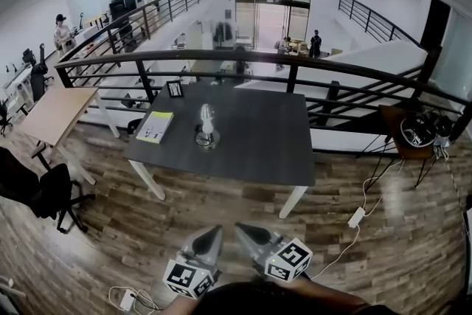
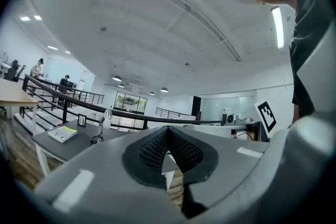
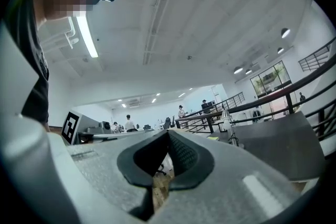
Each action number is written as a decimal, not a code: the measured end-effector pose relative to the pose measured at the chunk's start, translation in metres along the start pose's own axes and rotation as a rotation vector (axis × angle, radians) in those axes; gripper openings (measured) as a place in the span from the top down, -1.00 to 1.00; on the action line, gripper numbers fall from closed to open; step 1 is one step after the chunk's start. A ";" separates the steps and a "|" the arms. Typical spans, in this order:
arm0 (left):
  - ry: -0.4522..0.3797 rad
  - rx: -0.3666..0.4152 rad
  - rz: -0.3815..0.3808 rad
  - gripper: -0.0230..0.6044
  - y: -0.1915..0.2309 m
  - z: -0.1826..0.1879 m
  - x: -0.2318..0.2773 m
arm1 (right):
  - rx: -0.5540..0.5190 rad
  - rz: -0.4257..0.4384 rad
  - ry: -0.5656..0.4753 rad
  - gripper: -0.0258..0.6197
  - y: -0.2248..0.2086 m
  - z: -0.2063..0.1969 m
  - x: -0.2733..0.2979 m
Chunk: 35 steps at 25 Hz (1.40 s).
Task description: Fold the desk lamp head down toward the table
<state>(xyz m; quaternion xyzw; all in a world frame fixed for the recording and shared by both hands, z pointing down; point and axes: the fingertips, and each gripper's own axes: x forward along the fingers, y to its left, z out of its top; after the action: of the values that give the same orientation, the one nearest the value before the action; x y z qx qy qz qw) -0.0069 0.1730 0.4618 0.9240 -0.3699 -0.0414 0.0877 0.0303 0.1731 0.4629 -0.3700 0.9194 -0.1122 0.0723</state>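
- The left gripper (image 1: 209,241) is being held with its jaws closed. In the left gripper view, the pads are meeting at the tip and nothing is being gripped between them.
- The right gripper (image 1: 251,236) is likewise being held shut, empty, with its pads pressed together in the right gripper view.
- Both grippers are being carried side by side over the wooden floor (image 1: 221,210), just short of the table (image 1: 258,136) and touching nothing.
- The hands holding the grippers are being cut off by the bottom edge of the head view, where only the marker cubes and jaws are showing.
- The lamp (image 1: 206,127) is being shown small and far off, so its joints and the exact tilt of its head cannot be made out. It is standing upright on a round base.
- The lamp is standing on the left half of the table, well apart from both sets of jaws and straight ahead of them.
- A book (image 1: 155,126) is lying to the lamp's left, and a small frame (image 1: 175,88) is standing near the far edge by the railing (image 1: 295,63).
- In the left gripper view the lamp (image 2: 105,123) is being seen left of the jaws; in the right gripper view it (image 3: 227,123) is being seen to their right.
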 end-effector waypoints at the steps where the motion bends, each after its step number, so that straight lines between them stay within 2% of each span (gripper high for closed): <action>1: 0.000 0.000 0.007 0.93 -0.002 0.000 0.006 | 0.004 0.006 0.001 0.91 -0.005 0.001 -0.002; 5: 0.007 -0.006 0.029 0.93 -0.007 -0.003 0.025 | 0.026 0.031 0.018 0.91 -0.025 -0.002 -0.005; 11: 0.003 -0.022 0.033 0.93 -0.002 -0.002 0.040 | 0.050 0.023 0.012 0.91 -0.045 0.000 -0.003; 17: -0.004 -0.048 -0.034 0.93 0.007 -0.004 0.071 | 0.039 -0.044 0.011 0.91 -0.072 0.002 0.003; 21: -0.004 -0.053 -0.121 0.93 0.022 0.001 0.095 | 0.026 -0.125 0.015 0.91 -0.091 0.006 0.016; 27: 0.011 -0.044 -0.207 0.93 0.075 0.012 0.125 | 0.005 -0.201 -0.004 0.91 -0.117 0.013 0.071; 35: 0.025 -0.046 -0.235 0.93 0.161 0.034 0.136 | -0.001 -0.226 -0.002 0.91 -0.127 0.014 0.160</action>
<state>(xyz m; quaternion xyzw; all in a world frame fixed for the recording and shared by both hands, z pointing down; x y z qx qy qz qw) -0.0222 -0.0398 0.4581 0.9592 -0.2567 -0.0486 0.1082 0.0033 -0.0294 0.4745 -0.4713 0.8718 -0.1189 0.0600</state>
